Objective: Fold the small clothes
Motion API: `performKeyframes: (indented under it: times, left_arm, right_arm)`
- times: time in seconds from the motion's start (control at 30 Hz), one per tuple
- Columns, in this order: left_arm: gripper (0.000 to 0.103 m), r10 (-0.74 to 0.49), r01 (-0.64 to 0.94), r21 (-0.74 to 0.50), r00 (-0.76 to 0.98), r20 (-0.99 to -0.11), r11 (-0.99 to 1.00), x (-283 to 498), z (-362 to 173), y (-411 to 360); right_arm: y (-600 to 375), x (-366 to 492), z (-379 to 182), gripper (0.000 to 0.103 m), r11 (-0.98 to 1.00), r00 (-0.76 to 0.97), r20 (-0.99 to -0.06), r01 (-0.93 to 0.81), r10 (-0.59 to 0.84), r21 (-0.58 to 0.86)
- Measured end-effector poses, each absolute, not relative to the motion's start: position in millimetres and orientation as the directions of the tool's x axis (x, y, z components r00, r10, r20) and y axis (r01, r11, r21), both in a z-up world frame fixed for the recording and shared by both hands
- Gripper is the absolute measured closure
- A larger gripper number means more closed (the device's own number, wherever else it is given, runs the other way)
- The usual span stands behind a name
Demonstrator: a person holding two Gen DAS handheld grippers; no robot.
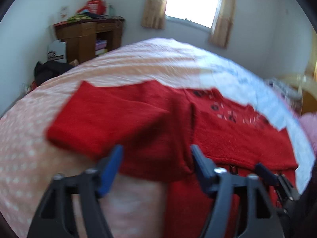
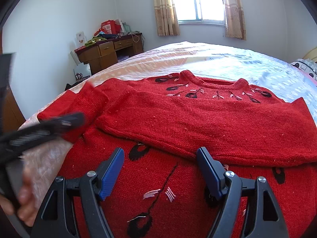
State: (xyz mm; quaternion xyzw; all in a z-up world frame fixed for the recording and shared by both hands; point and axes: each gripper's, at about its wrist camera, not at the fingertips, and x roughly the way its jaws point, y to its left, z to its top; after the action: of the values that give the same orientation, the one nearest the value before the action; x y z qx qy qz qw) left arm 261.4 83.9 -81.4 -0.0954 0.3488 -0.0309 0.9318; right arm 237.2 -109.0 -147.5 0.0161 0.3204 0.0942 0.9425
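Observation:
A red knit sweater (image 2: 198, 123) with black and pink embroidery lies flat on the bed, neck toward the window. Its right sleeve (image 2: 227, 130) is folded across the chest. Its left sleeve (image 1: 111, 119) sticks out to the left. My left gripper (image 1: 156, 152) is open and empty, just above the left sleeve near the armpit; the view is blurred. It also shows in the right wrist view (image 2: 65, 122) as a dark blur over the sleeve. My right gripper (image 2: 160, 154) is open and empty above the sweater's lower front.
The bed (image 2: 198, 59) has a pink dotted and pale blue cover. A wooden desk (image 2: 107, 53) with clutter stands at the far left wall, with a paper bag (image 2: 82, 72) beside it. A curtained window (image 2: 198, 2) is at the back. Pillows (image 2: 305, 67) lie at the right.

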Motion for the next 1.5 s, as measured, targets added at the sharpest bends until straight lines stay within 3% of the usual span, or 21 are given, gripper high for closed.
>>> performKeyframes:
  times: [0.27,0.4,0.6,0.8,0.83,0.97,1.1,1.27,1.5]
  left_arm:
    - [0.015,0.146,-0.253,-0.092,0.779,-0.61,0.963,235.7,-82.4,164.6]
    - [0.014,0.096,-0.298,-0.22,0.767,-0.635,0.929,236.8,-101.1,185.1]
    - [0.002,0.089,-0.272,-0.191,0.761,-0.642,0.943,241.6,-103.7,173.2]
    - [0.0,0.026,-0.238,-0.269,0.792,-0.61,0.933,235.8,-103.8,186.2]
    - [0.0,0.02,-0.235,-0.279,0.796,-0.605,0.931,234.8,-103.8,186.8]
    - [0.0,0.011,-0.229,-0.292,0.803,-0.595,0.929,234.4,-104.3,189.2]
    - [0.0,0.002,-0.223,-0.304,0.809,-0.588,0.926,232.6,-104.9,190.2]
    - [0.0,0.009,-0.226,-0.295,0.806,-0.591,0.929,233.4,-104.8,189.7]
    - [0.0,0.054,-0.247,-0.231,0.784,-0.618,0.941,238.8,-104.3,183.2]
  right_arm:
    - [-108.4,248.9,-128.5,0.023,0.974,0.73,-0.645,-0.175,0.226,0.144]
    - [-97.9,253.4,-97.6,0.023,0.932,0.734,-0.583,-0.201,0.348,0.303]
    - [-39.6,276.0,-95.9,0.023,0.942,0.689,-0.643,-0.259,0.335,0.214]
    - [-49.1,289.2,-122.0,0.023,0.945,0.676,-0.666,-0.157,0.315,0.288]
    - [-49.3,291.5,-126.5,0.027,0.949,0.677,-0.671,-0.151,0.304,0.277]
    - [-34.2,296.5,-131.5,0.07,0.962,0.68,-0.681,-0.201,0.272,0.184]
    - [-15.0,290.5,-126.4,0.09,0.971,0.708,-0.676,-0.235,0.203,0.046]
    - [-2.1,277.1,-86.9,0.092,0.954,0.76,-0.606,-0.298,0.233,-0.006]
    - [-18.8,282.8,-9.6,0.093,0.936,0.798,-0.506,-0.347,0.328,0.059]
